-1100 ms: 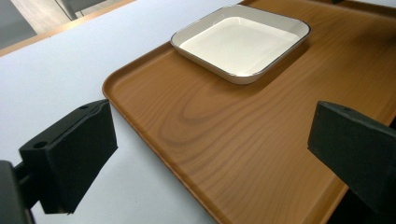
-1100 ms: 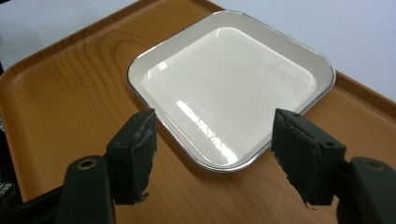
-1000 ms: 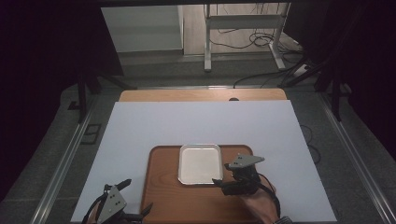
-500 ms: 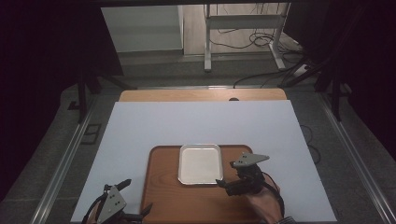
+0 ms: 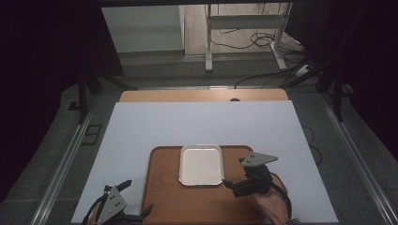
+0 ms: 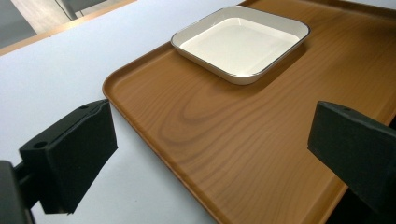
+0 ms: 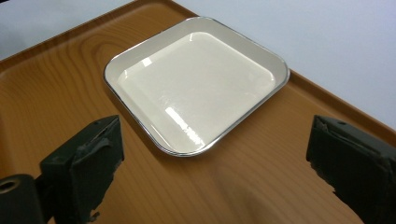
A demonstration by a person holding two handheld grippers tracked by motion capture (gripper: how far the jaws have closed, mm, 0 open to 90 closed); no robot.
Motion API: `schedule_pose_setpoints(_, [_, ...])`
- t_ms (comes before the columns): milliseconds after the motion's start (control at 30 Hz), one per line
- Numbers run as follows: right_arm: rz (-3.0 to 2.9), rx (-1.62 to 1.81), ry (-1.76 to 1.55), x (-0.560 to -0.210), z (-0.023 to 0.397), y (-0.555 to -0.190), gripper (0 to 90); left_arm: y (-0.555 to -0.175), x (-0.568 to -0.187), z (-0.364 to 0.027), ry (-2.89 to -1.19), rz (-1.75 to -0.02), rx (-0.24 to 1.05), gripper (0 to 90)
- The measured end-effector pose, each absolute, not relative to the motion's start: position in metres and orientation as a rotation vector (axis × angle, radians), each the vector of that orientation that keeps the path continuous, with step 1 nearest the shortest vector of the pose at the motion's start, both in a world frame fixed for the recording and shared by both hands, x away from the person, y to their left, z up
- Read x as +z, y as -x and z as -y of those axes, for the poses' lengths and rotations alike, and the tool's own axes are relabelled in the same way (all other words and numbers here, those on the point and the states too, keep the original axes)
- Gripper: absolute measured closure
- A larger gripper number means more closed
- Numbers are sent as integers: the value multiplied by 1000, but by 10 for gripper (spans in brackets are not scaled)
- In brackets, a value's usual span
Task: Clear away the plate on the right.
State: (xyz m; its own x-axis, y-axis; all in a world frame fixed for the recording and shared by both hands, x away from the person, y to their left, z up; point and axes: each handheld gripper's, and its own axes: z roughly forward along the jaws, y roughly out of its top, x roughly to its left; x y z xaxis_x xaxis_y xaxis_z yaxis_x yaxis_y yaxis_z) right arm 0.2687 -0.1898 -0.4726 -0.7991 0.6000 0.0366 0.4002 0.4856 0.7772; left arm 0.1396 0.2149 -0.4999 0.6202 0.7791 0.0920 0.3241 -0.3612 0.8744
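Note:
A brown wooden tray (image 5: 202, 201) lies near the front edge of the white tabletop (image 5: 197, 122). On its far half sits an empty square white dish (image 5: 201, 164) with a thin metal-coloured rim. My right gripper (image 5: 234, 187) hovers over the tray's right side, just right of the dish (image 7: 194, 100), jaws wide apart and empty. My left gripper (image 5: 133, 213) sits at the tray's front left corner, open and empty. In the left gripper view the tray's edge (image 6: 154, 140) runs between the jaws, with the dish (image 6: 240, 42) farther off.
The white tabletop spreads wide to the left, right and beyond the tray. A bare wooden strip (image 5: 202, 95) shows at the far edge. Past it lie a dark floor, metal table legs (image 5: 209, 42) and cables (image 5: 253, 42).
My right gripper has drifted slightly right and toward the front edge, away from the dish. The left gripper has stayed put.

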Motion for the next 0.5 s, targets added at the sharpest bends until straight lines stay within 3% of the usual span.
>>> schedule_pose_setpoints(500, [-2463,1227,-906,-468,208,-261,0,-140,-500,-215,-1947,-871,639,11])
